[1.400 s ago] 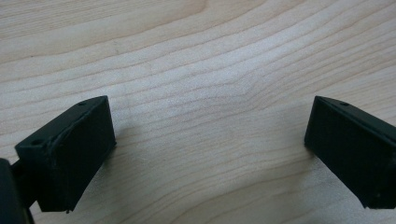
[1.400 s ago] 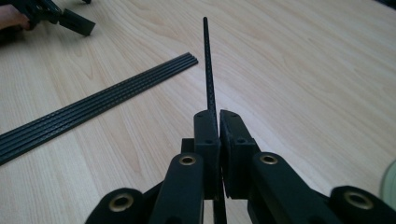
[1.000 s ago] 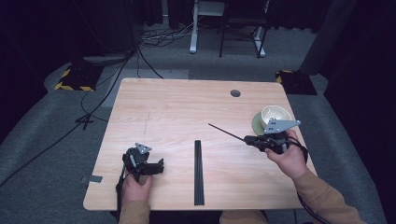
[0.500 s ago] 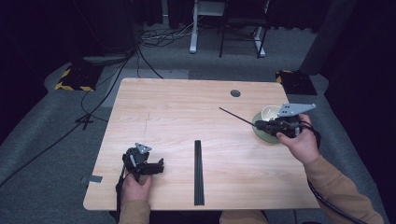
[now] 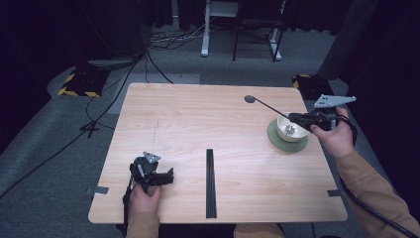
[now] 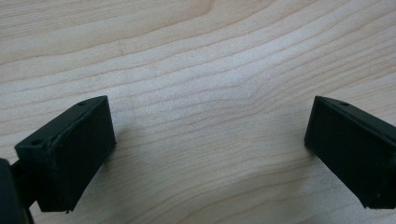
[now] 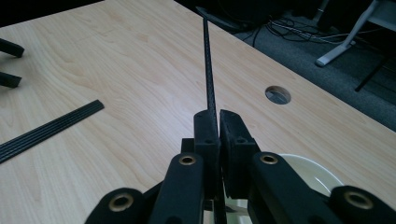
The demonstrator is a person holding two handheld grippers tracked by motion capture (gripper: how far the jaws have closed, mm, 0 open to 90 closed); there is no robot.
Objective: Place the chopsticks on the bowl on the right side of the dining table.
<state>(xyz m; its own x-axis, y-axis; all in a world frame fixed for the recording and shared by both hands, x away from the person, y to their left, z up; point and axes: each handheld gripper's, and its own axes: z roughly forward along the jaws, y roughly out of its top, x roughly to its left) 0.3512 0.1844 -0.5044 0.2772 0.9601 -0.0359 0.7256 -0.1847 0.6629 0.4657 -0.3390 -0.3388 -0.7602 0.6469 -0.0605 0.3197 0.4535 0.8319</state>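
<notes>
Right tool (image 5: 297,118) shifted since earlier frame toward bench's far right edge and raised, thin black rod (image 5: 270,107) carried along; left tool (image 5: 159,177) unmoved. Left tool rested near front left corner of bench (image 5: 198,114), jaws held wide apart, nothing between. Black strips (image 5: 211,183) laid near middle of front edge. Right tool clamped on rod, held over white bowl (image 5: 291,130) on green saucer (image 5: 277,140) by right edge; rod pointed toward far edge.
</notes>
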